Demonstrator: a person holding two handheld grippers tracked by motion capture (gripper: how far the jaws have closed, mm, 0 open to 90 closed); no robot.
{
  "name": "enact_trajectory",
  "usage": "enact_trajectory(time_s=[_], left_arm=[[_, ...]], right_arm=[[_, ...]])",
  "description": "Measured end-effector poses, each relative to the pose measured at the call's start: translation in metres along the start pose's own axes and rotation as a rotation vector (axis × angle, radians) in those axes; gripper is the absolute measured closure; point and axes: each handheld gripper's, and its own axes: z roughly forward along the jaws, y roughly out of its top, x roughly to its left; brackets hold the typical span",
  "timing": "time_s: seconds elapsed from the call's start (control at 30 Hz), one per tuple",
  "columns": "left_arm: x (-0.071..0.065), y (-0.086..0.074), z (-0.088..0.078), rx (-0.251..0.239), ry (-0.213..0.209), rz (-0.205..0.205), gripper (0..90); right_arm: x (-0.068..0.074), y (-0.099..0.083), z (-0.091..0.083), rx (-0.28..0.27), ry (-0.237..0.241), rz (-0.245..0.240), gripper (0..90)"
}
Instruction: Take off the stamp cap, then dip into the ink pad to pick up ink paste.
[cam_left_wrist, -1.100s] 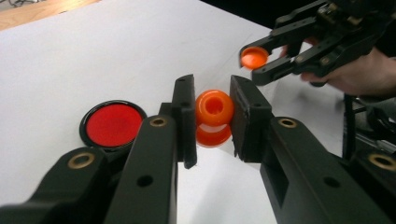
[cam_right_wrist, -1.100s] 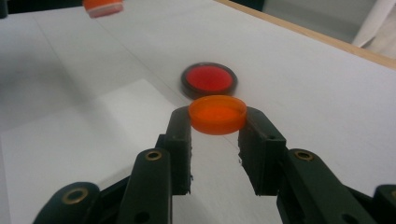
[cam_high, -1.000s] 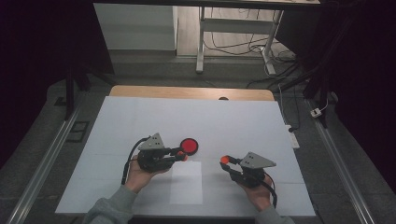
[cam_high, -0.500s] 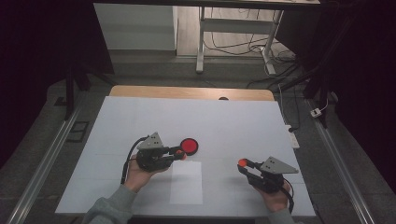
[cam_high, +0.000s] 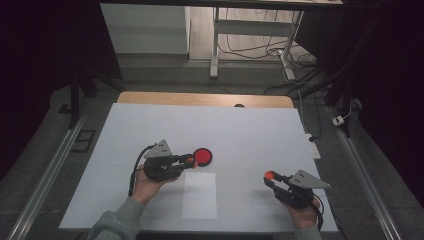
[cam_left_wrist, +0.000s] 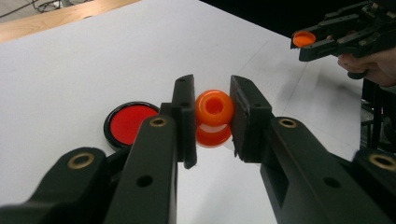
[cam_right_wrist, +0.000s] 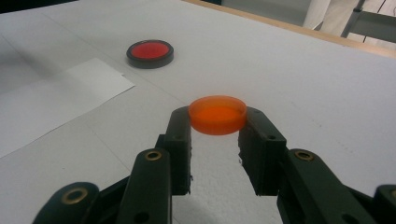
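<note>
**Two grippers, two orange pieces held over the white table**

The left gripper (cam_high: 189, 161) is clamped on a small orange container (cam_left_wrist: 214, 117). In the left gripper view the two black jaws press on its sides: the piece has a rounded upper part with a round opening facing the camera and a wider base below it, and it sits right at the jaw tips, clear of the table (cam_high: 250, 135) surface. Just beyond and to the left of those jaws, as that view shows them, a black-rimmed red disc (cam_left_wrist: 130, 123) lies flat on the table; in the high view the disc (cam_high: 202, 156) sits just past the gripper's tips, very near them, though whether it touches them cannot be told.

The right gripper (cam_high: 270, 177) is closed on a flat orange cap (cam_right_wrist: 217, 114). In the right gripper view the cap is level, pinched at its rim between the two jaw tips and held above the table. Ahead of this gripper and to its left lies a white sheet of paper (cam_right_wrist: 60, 105), flat on the table, and farther off beyond the sheet rests the same red disc.

In the high view the sheet (cam_high: 199, 195) lies between the two grippers, nearer the left one. The two grippers are well apart, each held by a hand reaching in from the near edge, the left arm in a grey sleeve (cam_high: 115, 227).
</note>
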Motion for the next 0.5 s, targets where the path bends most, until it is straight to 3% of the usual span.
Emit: enact_trajectory(time_s=[0.5], left_arm=[[0.0032, 0.0043, 0.0001, -0.021, 0.025, -0.002, 72.2]], right_arm=[[0.0007, 0.0008, 0.0013, 0.000, 0.001, 0.000, 64.4]])
